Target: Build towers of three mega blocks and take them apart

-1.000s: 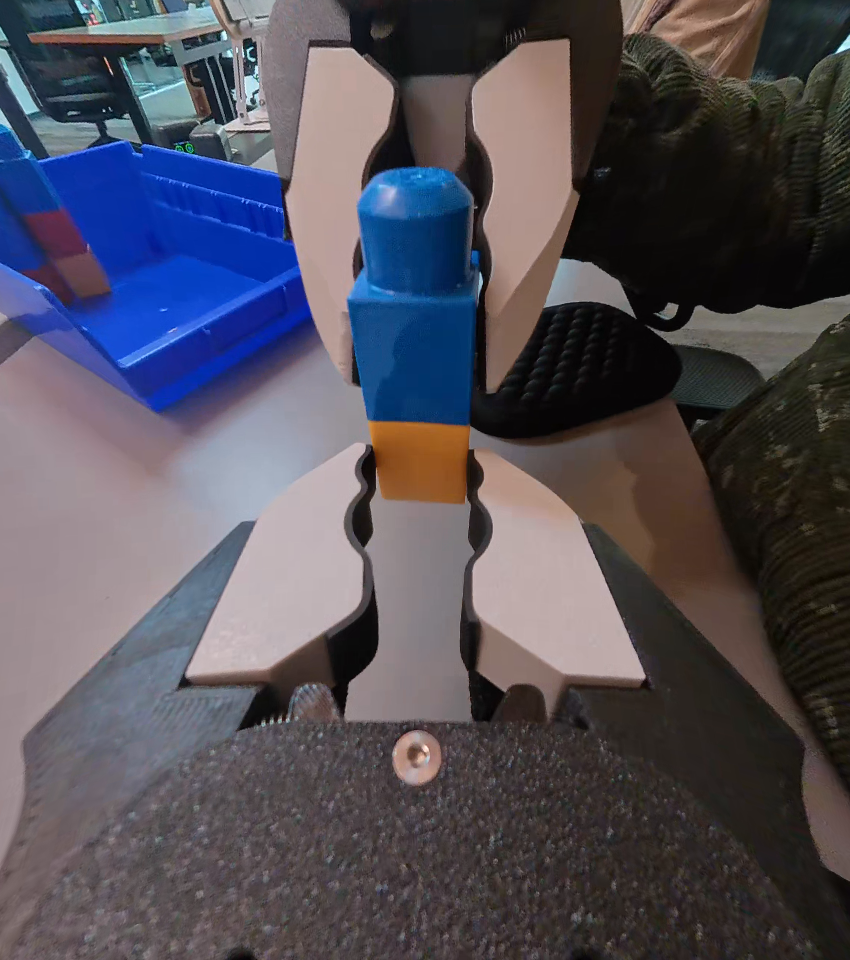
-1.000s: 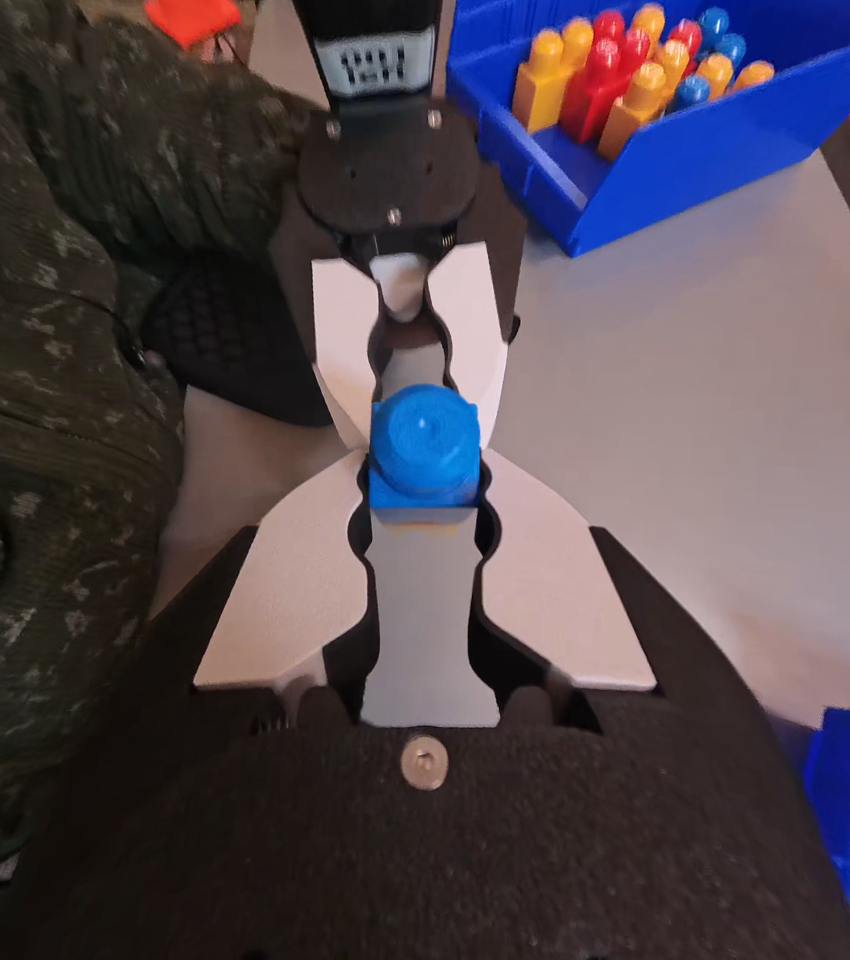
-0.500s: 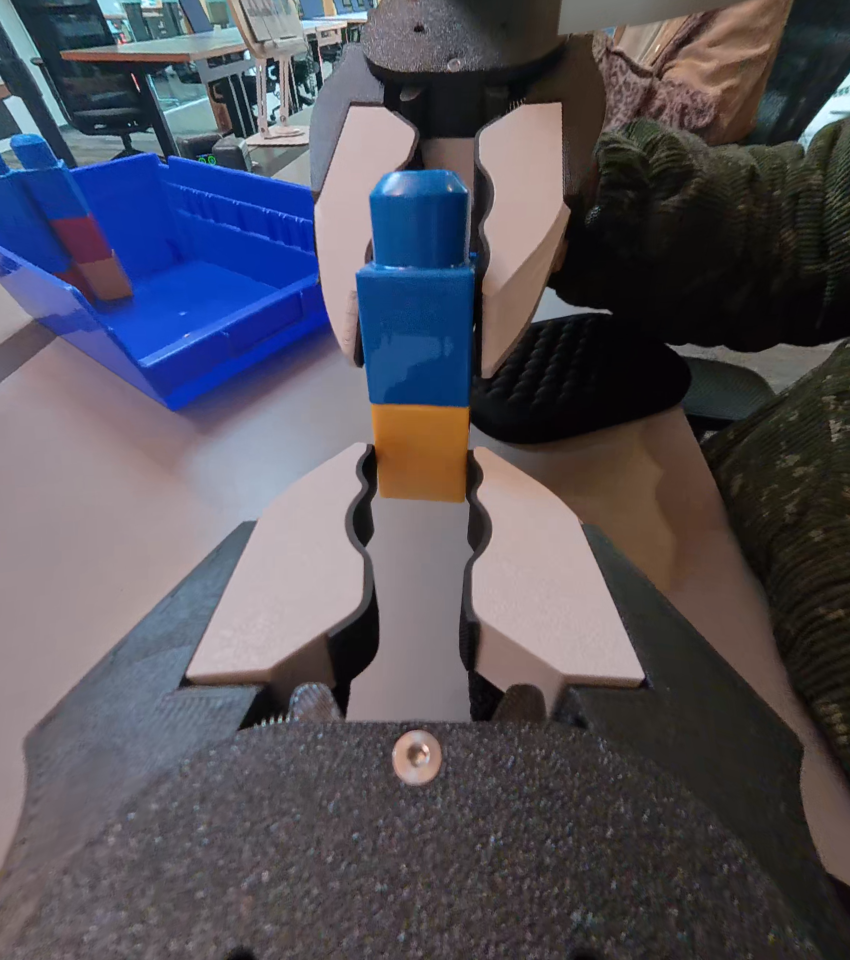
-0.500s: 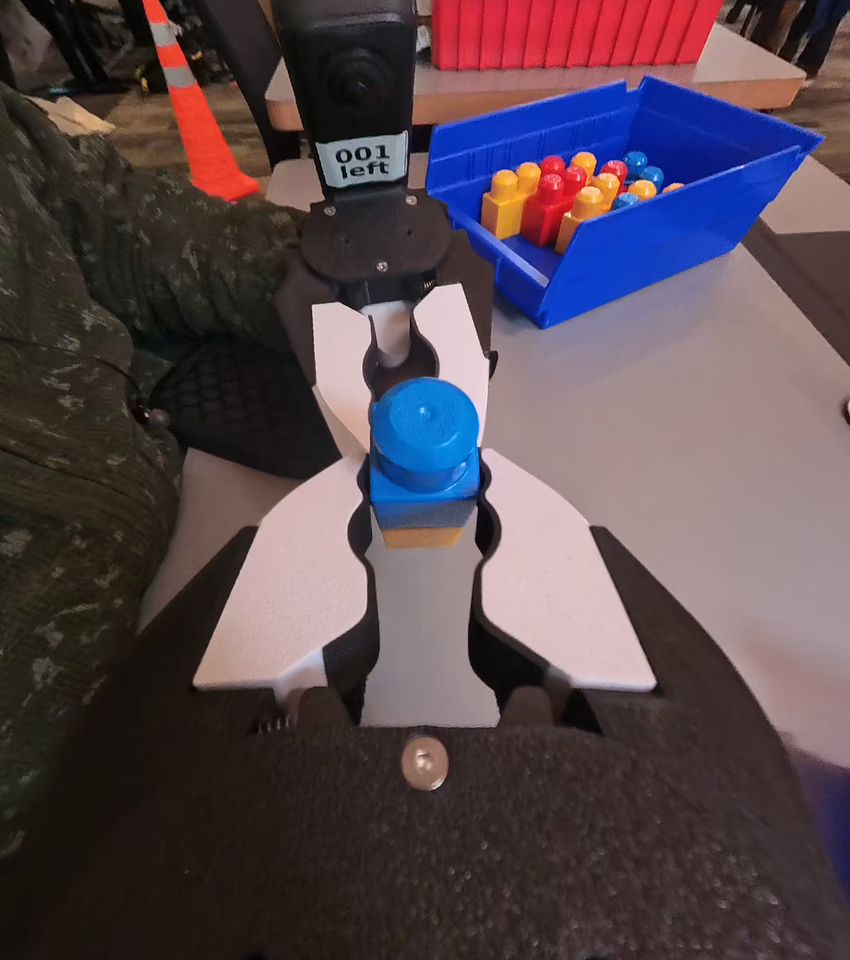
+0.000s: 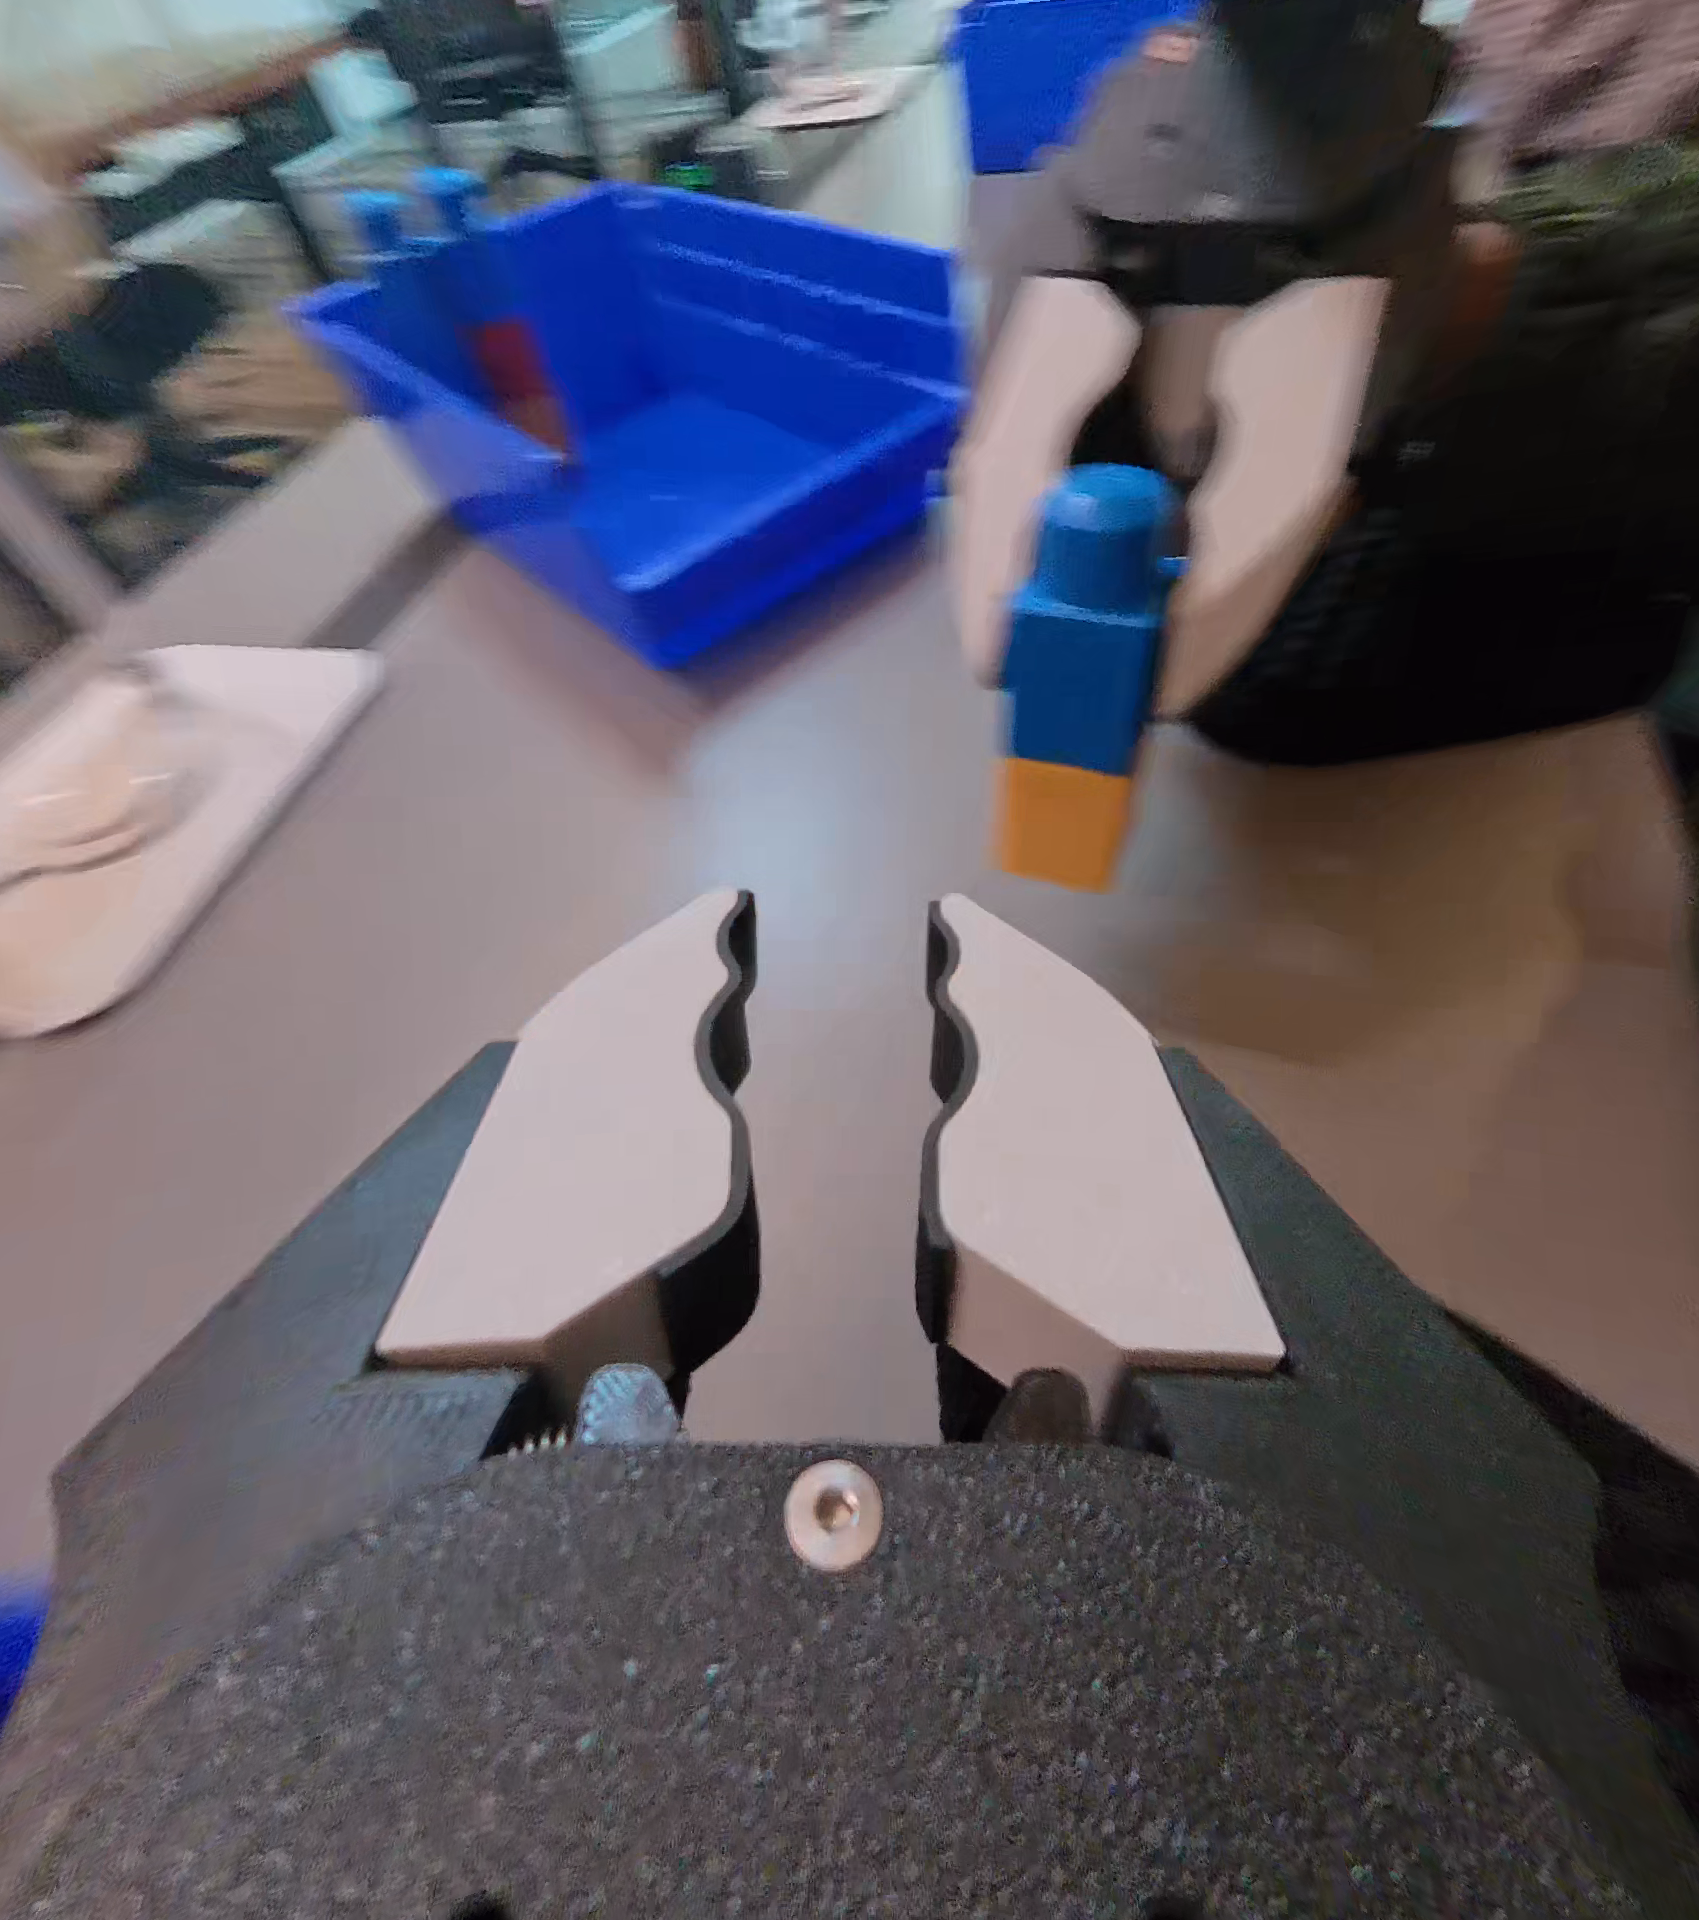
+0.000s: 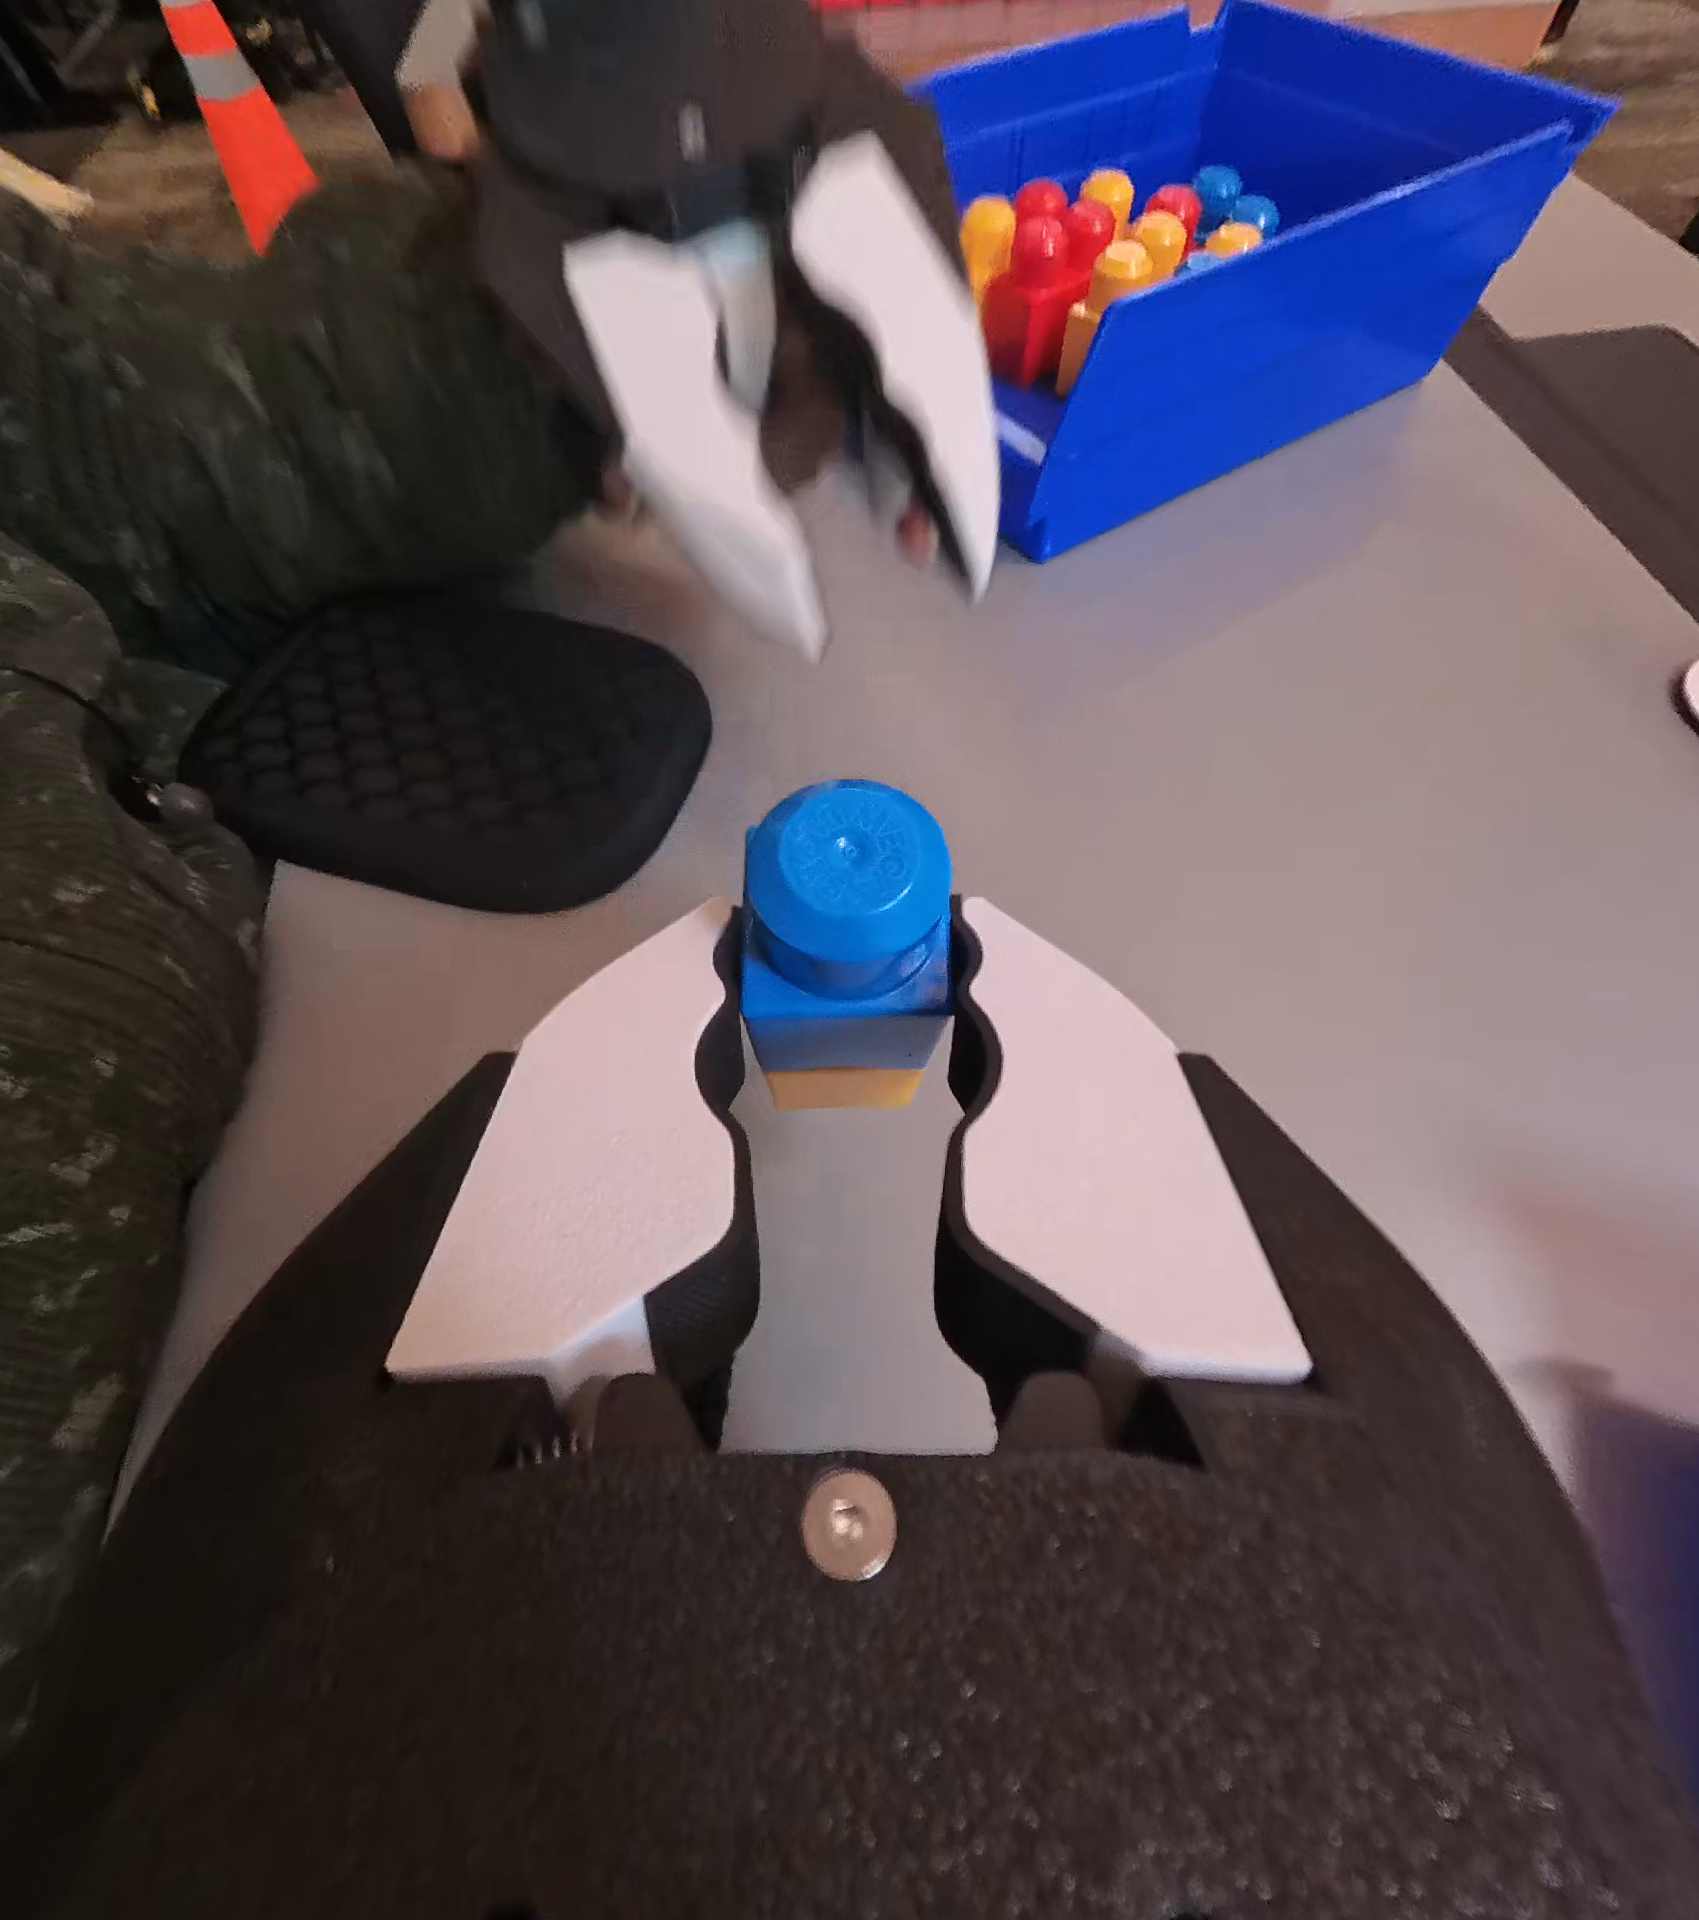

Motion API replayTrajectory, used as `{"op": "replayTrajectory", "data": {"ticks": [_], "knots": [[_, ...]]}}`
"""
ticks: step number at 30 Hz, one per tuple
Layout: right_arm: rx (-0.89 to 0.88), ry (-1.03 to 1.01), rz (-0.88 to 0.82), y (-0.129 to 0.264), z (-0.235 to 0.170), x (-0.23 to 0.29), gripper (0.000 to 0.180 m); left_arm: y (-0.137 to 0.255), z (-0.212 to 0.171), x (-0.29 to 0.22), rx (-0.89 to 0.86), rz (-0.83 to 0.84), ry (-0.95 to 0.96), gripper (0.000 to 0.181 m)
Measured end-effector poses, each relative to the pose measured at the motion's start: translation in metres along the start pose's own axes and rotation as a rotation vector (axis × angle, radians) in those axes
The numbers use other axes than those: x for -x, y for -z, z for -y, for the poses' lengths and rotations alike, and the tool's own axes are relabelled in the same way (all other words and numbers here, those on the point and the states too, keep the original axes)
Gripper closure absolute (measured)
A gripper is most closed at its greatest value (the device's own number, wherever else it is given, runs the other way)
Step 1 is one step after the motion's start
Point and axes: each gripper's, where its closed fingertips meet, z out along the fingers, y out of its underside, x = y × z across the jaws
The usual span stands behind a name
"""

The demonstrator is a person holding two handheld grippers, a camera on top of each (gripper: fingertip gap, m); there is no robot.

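Right wrist view is showing one two-block stack: a blue block (image 6: 845,971) sitting on an orange block (image 6: 842,1089), pinched between the tips of the right gripper (image 6: 845,925), which is clamping the blue block's sides while the stack is hanging above the grey table (image 6: 1292,831). The left gripper (image 6: 892,613) is showing farther off, blurred, its two pale fingers spread apart and holding nothing, pointing down toward the table just beside a blue bin (image 6: 1271,343). That bin is holding a cluster of loose blocks (image 6: 1094,260) in red, orange and blue; the blur is making an exact count uncertain. A dark mesh pad (image 6: 450,748) is lying at the table edge beside a green sleeve (image 6: 24,1039).

Left wrist view is showing a second blue bin (image 5: 679,416) with one stacked tower (image 5: 502,343) leaning at its left wall, a pale tray (image 5: 97,821) on the left, and the left gripper's own fingers (image 5: 596,1153) standing parted over bare table.
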Motion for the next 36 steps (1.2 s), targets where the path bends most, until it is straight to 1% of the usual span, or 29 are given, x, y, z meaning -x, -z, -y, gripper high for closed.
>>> {"op": "replayTrajectory", "data": {"ticks": [2, 4, 6, 7, 9, 10, 12, 17, 20, 22, 25, 30, 34, 35, 36], "knots": [[0.058, 0.006, -0.014, -0.002, -0.009, -0.001, 0.143, 0.039, -0.002, 0.045, 0.052, 0.210, 0.001, 0.153], [0.088, 0.007, -0.027, -0.005, -0.015, -0.003, 0.143, 0.084, -0.018, 0.090, 0.168, 0.388, 0.043, 0.152], [0.093, -0.002, -0.028, -0.007, -0.017, -0.005, 0.143, 0.123, -0.046, 0.127, 0.327, 0.484, 0.133, 0.145], [0.092, -0.002, -0.027, -0.009, -0.017, -0.005, 0.143, 0.138, -0.059, 0.145, 0.387, 0.521, 0.163, 0.144], [0.088, 0.001, -0.031, -0.010, -0.017, -0.005, 0.143, 0.163, -0.089, 0.177, 0.523, 0.572, 0.211, 0.141], [0.086, 0.001, -0.032, -0.011, -0.018, -0.005, 0.143, 0.170, -0.104, 0.186, 0.593, 0.565, 0.236, 0.139], [0.083, 0.001, -0.034, -0.011, -0.018, -0.004, 0.143, 0.172, -0.128, 0.196, 0.691, 0.509, 0.283, 0.136], [0.070, -0.010, -0.029, -0.010, -0.019, -0.004, 0.143, 0.167, -0.179, 0.204, 0.957, 0.415, 0.283, 0.128], [0.075, -0.006, -0.023, -0.010, -0.020, -0.003, 0.143, 0.163, -0.196, 0.209, 1.036, 0.417, 0.262, 0.136], [0.083, -0.002, -0.022, -0.012, -0.022, -0.002, 0.143, 0.160, -0.204, 0.209, 1.076, 0.419, 0.215, 0.144], [0.122, 0.021, -0.031, -0.015, -0.028, -0.001, 0.143, 0.157, -0.203, 0.208, 1.089, 0.434, 0.129, 0.143], [0.195, 0.056, -0.013, -0.029, -0.043, 0.006, 0.143, 0.157, -0.190, 0.207, 1.026, 0.465, 0.072, 0.144], [0.158, 0.048, 0.008, -0.035, -0.044, 0.007, 0.143, 0.164, -0.173, 0.205, 0.956, 0.481, 0.073, 0.144], [0.165, 0.054, 0.007, -0.036, -0.048, 0.007, 0.142, 0.167, -0.168, 0.205, 0.941, 0.492, 0.065, 0.144], [0.177, 0.056, 0.008, -0.038, -0.053, 0.006, 0.136, 0.170, -0.161, 0.205, 0.926, 0.502, 0.058, 0.144]]}}
